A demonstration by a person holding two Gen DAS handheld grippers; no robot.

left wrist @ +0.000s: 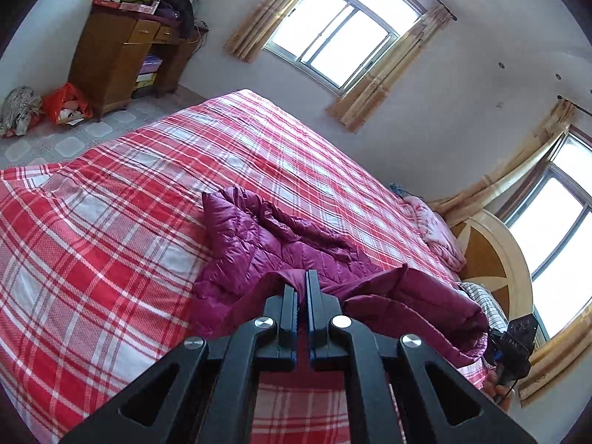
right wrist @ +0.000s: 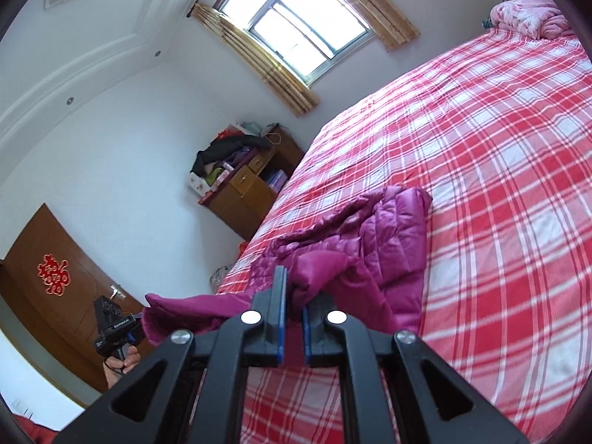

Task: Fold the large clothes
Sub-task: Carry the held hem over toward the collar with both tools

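A magenta quilted jacket (left wrist: 259,236) lies on the bed with its near edge lifted; it also shows in the right wrist view (right wrist: 384,236). My left gripper (left wrist: 301,285) is shut on a fold of the jacket's near edge. My right gripper (right wrist: 296,296) is shut on another part of that edge, and the cloth hangs stretched between the two. The far part of the jacket rests on the red and white plaid bedsheet (left wrist: 111,240). The other handheld gripper shows at the right edge of the left wrist view (left wrist: 514,347) and at the lower left of the right wrist view (right wrist: 114,329).
A wooden cabinet (left wrist: 122,51) piled with clothes stands by the far wall. A red bag (left wrist: 66,105) lies on the tiled floor. A pink blanket (left wrist: 440,233) lies by the wooden headboard (left wrist: 492,259). A brown door (right wrist: 55,285) is at the left.
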